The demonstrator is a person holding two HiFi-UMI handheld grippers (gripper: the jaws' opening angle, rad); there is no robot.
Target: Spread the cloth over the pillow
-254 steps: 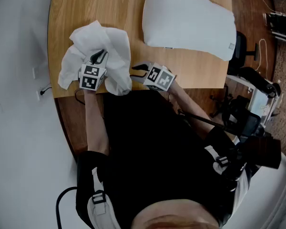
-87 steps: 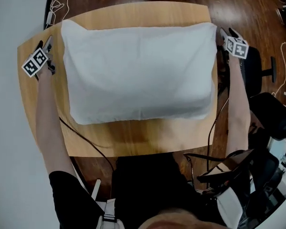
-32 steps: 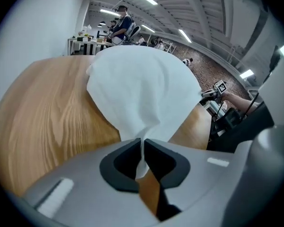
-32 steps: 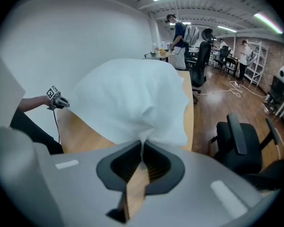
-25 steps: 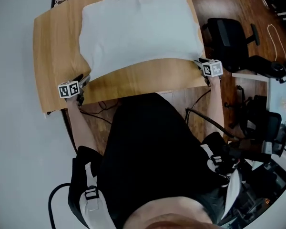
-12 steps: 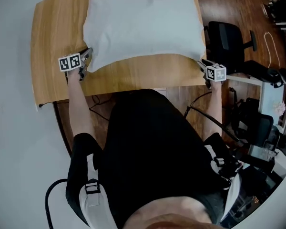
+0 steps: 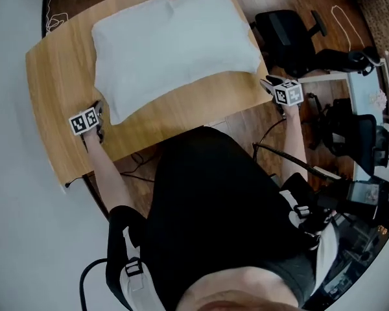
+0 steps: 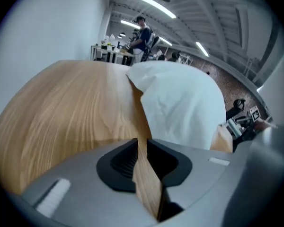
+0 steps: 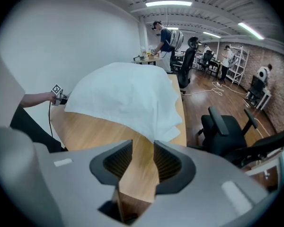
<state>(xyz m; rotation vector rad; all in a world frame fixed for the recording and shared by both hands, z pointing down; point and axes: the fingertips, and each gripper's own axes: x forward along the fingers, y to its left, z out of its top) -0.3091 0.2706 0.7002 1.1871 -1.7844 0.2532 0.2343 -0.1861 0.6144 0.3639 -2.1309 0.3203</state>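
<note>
The cloth (image 7: 175,44) lies spread on the tabletop (image 7: 58,76), hiding the pillow whole, so the spreading looks done. Only letting go remained, and you have. Your left hand-held gripper (image 7: 98,111) is just beside the near corner, its jaws just narrowed to a slit and empty. Your right hand-held gripper (image 7: 268,81) is still parted, closing a little, and empty too.

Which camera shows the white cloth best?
The head view: the whole cloth shows from above, spread on the wooden table. The left gripper view catches one end; the right gripper view shows it low and foreshortened.
</note>
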